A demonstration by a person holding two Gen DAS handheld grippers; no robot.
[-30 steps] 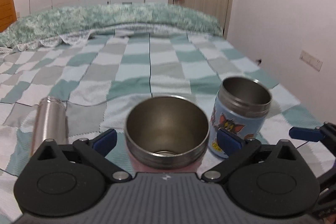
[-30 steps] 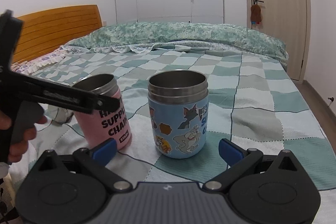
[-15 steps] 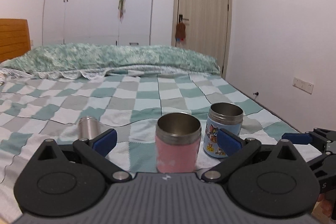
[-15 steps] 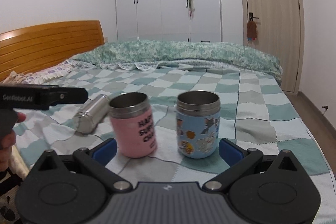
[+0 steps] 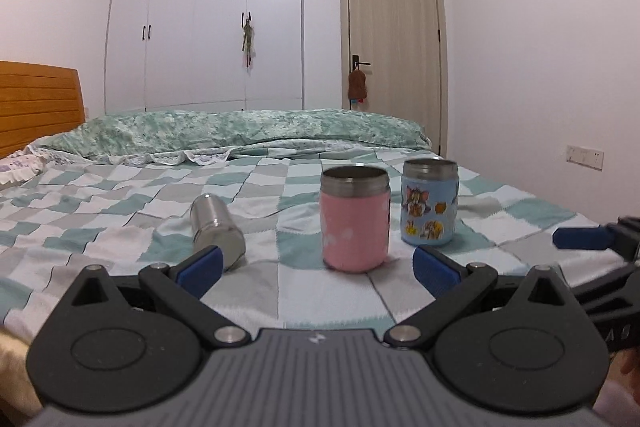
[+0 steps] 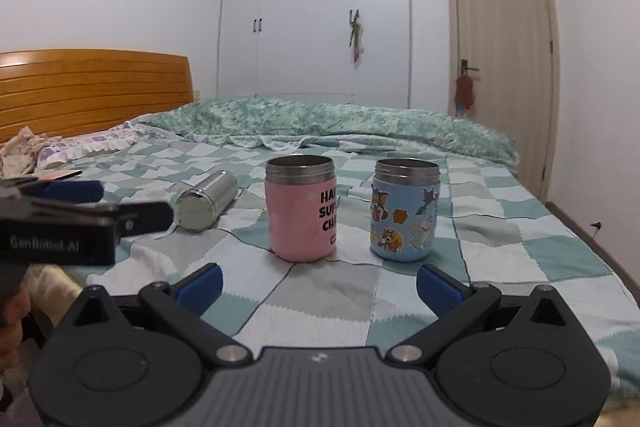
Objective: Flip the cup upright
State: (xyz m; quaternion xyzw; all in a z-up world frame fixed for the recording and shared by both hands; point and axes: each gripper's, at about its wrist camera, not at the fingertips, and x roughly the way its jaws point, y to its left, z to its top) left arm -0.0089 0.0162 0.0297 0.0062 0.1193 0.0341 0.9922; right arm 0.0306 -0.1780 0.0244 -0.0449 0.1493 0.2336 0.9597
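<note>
Both cups upright on bed, both tongs apart and empty.
Pink cup (image 5: pixel 355 223) frame centre, blue cup (image 5: pixel 429 203) just right of it, steel bottle (image 5: pixel 217 231) lying left; left tongs (image 5: pixel 316 267), right tongs (image 6: pixel 318 285) at bottom.

Bedroom: bed (image 5: pixel 120 203), wardrobe (image 5: pixel 204 27), door (image 5: pixel 394 43)

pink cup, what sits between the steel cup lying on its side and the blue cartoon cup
Only the pink cup, upright on the checkered blanket, between the steel cup and blue cartoon cup; both wrist views show it.
</note>
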